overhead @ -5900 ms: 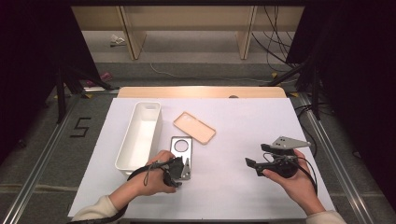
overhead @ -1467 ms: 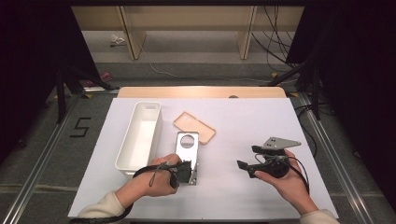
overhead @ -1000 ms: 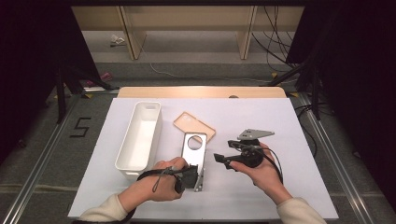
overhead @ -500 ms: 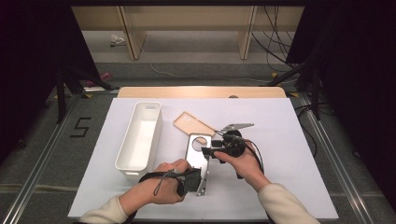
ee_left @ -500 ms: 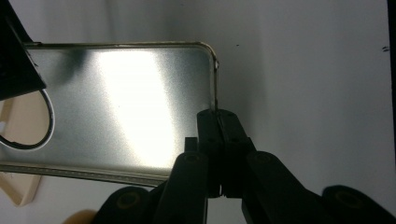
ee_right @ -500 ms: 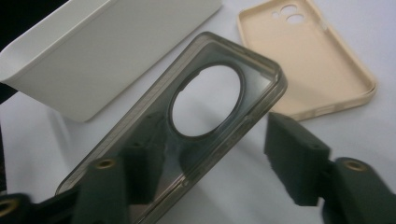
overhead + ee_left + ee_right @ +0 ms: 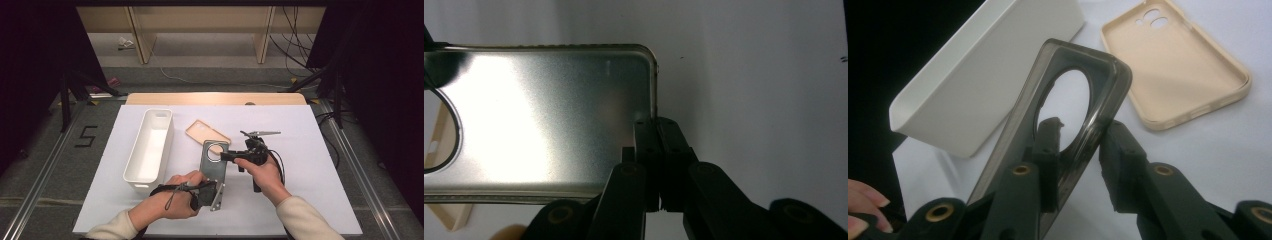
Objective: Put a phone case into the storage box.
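The grey phone case (image 7: pixel 214 167), held raised over the white bench (image 7: pixel 310 200) at the centre of the high view, is clamped at its lower corner by the fully closed left claw (image 7: pixel 216 191). The right claw (image 7: pixel 1080 137) has just been closing and straddles the case's edge by the round camera hole, one pad inside, one outside. This second grip is best finished slowly, squarely across the rim, with the left hand (image 7: pixel 167 202) kept steady.

Both forearms wear pale cream sleeves. The left gripper (image 7: pixel 212 192) and right gripper (image 7: pixel 224 156) are black, with brass-coloured pivot screws at the jaw links. Black cables loop from each; a grey plate, seemingly three-cornered, tops the right one.
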Motion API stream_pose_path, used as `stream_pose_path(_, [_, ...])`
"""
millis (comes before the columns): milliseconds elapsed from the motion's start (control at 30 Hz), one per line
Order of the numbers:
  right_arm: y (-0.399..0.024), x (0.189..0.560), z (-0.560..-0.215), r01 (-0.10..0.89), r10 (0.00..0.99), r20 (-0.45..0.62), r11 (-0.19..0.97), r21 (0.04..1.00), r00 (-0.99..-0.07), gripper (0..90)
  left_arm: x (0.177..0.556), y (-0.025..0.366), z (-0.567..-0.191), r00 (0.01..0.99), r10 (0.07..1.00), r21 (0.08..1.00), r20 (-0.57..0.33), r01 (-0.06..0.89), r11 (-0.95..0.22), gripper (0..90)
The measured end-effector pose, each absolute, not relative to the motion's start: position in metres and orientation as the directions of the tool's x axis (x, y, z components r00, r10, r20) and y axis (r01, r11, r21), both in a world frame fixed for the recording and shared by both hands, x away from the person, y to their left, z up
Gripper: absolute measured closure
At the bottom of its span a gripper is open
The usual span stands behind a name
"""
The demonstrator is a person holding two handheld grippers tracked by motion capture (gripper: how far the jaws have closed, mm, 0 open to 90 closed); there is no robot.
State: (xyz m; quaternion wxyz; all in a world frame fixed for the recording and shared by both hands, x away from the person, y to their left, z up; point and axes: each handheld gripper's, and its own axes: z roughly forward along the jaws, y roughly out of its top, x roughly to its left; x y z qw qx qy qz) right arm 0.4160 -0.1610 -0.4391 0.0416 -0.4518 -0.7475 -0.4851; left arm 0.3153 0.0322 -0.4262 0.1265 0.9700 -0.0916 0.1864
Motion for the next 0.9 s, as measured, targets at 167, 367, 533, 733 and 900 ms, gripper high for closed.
stream_pose_path(167, [-0.163, 0.413, -0.434, 0.726, 0.623, 0.536, 0.075, 0.683, -0.569, 76.8, 0.316, 0.033, -0.429, 0.915, -0.116, 0.220, 0.386, -0.214, -0.952, 88.1])
stream_pose_path(367, [-0.163, 0.409, -0.425, 0.719, 0.593, 0.559, 0.050, 0.693, -0.580, 81.5, 0.320, 0.035, -0.430, 0.909, -0.112, 0.220, 0.401, -0.215, -0.952, 87.8])
stream_pose_path(533, [-0.163, 0.406, -0.419, 0.699, 0.580, 0.550, 0.048, 0.713, -0.601, 82.7, 0.323, 0.037, -0.429, 0.906, -0.103, 0.227, 0.411, -0.211, -0.951, 87.3])
stream_pose_path(733, [-0.171, 0.406, -0.411, 0.669, 0.592, 0.526, 0.029, 0.743, -0.610, 82.8, 0.325, 0.048, -0.417, 0.935, -0.016, 0.372, 0.354, -0.156, -0.915, 80.3])
stream_pose_path(900, [-0.180, 0.407, -0.404, 0.649, 0.601, 0.516, 0.005, 0.761, -0.610, 82.7, 0.336, 0.064, -0.399, 0.953, 0.122, 0.550, 0.278, -0.053, -0.833, 65.4])
